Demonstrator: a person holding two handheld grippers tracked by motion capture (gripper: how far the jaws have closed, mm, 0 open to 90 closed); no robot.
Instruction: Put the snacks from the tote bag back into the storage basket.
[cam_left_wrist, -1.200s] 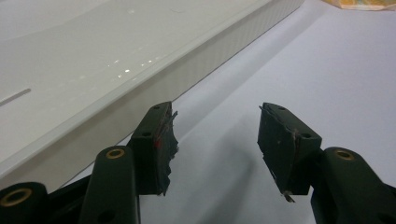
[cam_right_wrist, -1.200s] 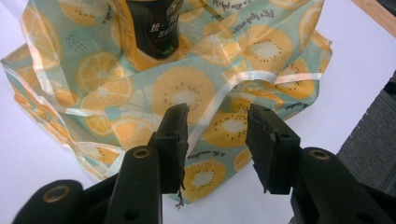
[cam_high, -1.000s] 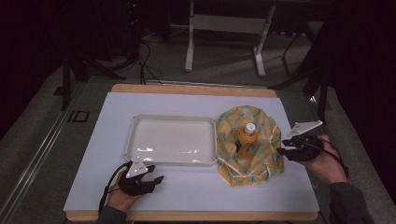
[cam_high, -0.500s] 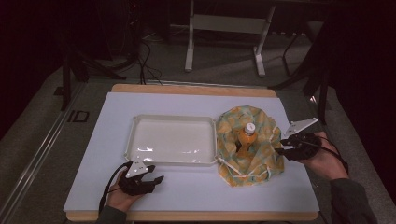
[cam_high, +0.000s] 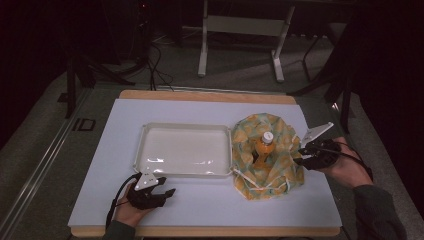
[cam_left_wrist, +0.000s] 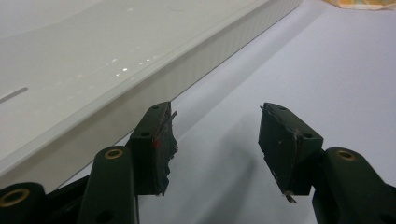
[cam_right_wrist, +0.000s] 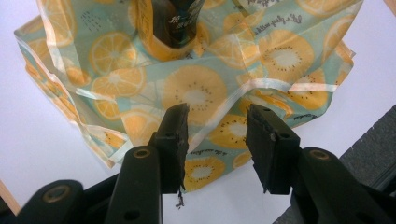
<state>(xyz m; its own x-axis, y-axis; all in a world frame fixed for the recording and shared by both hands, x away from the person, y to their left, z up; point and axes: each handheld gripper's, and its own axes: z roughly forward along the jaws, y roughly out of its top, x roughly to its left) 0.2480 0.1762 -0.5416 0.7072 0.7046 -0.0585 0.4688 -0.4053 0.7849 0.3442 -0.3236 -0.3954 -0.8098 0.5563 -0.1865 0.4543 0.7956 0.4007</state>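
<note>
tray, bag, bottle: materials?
Tray: likely glossy white plastic, with bright glints and a ribbed wall. Bag: looks like thin plastic film, creased and shiny, citrus print. Bottle: orange with a white cap, probably plastic; can't confirm.

The table (cam_high: 210, 200) has a pale, nearly white top with a light wooden edge. The tray (cam_high: 185, 130) is glossy white. The cloth (cam_right_wrist: 196, 93) is pale teal, printed all over with orange and yellow citrus slices. The bottle (cam_high: 263, 149) on it is orange with a white cap. Both grippers, left (cam_left_wrist: 215, 135) and right (cam_right_wrist: 217, 135), have black jaws.
</note>
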